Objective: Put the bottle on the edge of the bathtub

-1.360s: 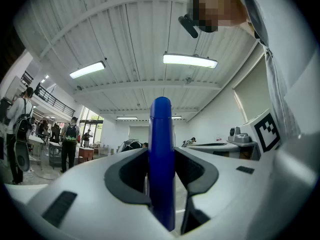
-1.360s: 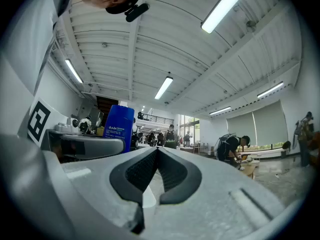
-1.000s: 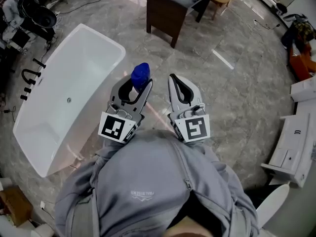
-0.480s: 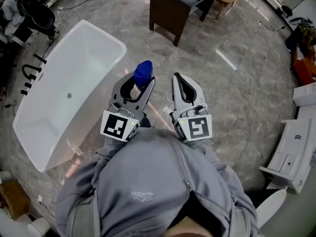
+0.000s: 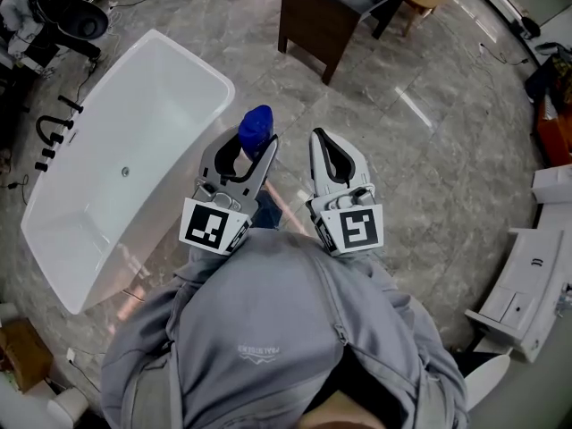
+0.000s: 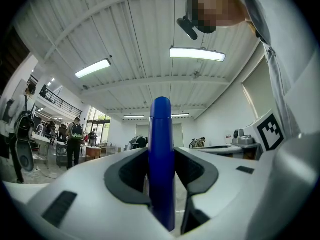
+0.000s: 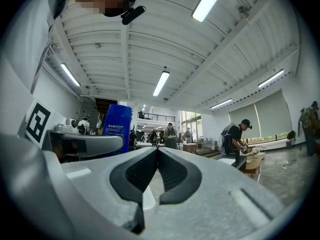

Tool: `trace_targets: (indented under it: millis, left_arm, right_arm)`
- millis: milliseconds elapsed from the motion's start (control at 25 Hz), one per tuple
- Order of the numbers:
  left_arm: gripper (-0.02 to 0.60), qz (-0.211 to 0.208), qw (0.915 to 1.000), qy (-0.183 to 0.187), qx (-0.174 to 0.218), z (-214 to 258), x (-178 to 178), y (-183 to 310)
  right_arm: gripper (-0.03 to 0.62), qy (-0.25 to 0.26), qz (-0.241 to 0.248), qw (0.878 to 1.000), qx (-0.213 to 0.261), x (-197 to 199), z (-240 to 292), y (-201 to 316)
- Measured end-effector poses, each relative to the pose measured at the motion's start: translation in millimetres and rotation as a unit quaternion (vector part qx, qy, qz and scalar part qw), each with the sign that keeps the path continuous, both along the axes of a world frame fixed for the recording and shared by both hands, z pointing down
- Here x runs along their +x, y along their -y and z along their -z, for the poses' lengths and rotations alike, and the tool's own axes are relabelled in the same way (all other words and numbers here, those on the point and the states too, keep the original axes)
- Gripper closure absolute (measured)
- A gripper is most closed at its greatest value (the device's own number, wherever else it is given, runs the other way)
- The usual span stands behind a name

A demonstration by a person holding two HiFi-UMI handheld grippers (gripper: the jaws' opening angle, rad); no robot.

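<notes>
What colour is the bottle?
Blue. The bottle shows best in the left gripper view.

Bottle [image 5: 256, 125]: smooth blue plastic, slight sheen; left gripper [image 5: 246, 150] and right gripper [image 5: 320, 141] are matt white plastic with black textured pads [image 7: 142, 171]. Bathtub [image 5: 179, 105] at 10 o'clock is glossy white; floor [image 5: 429, 150] is polished grey stone, mirror-like. Cabinet [image 5: 308, 25] at 12 o'clock is dark wood; hoodie [image 5: 268, 329] is matt grey cloth.

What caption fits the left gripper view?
Left gripper clamped on a blue bottle, pointing up at ceiling lights.

Bottle [image 5: 256, 125] (in L gripper [image 5: 243, 150]) now nearer bathtub [image 5: 143, 123].
</notes>
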State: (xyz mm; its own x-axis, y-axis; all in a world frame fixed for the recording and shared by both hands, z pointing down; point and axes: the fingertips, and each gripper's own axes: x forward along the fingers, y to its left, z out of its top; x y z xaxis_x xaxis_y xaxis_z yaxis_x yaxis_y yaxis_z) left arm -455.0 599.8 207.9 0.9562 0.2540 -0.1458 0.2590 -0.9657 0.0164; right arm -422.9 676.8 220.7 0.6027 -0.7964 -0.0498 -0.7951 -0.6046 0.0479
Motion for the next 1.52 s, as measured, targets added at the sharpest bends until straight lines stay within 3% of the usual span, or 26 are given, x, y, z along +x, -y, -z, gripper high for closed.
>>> trace_targets:
  millis: [280, 400, 680, 1160, 1520]
  left_arm:
    - [0.426, -0.01, 0.9998, -0.017, 0.002, 3.2, 72.9, 51.6]
    - [0.426, -0.015, 0.9999, 0.004, 0.004, -2.0, 104.1, 78.9]
    - [0.426, -0.018, 0.9998, 0.004, 0.008, -4.2, 172.6, 129.9]
    - [0.426, 0.012, 0.9998, 0.012, -0.01, -15.8, 225.3, 186.3]
    - [0.426, 0.081, 0.9962, 0.019, -0.026, -25.0, 268.2, 231.3]
  right_arm:
    - [0.592, -0.002, 0.01, 1.0, 0.013, 81.1, 0.9, 56.1]
    - [0.592, -0.005, 0.011, 1.0, 0.01, 114.4, 1.8, 83.1]
    - [0.591, 0.001, 0.007, 1.0, 0.006, 183.5, -3.0, 132.1]
    - [0.591, 0.013, 0.033, 0.999, -0.004, 238.3, -15.8, 189.8]
    - [0.591, 0.018, 0.111, 0.994, -0.01, 293.3, -22.5, 249.0]
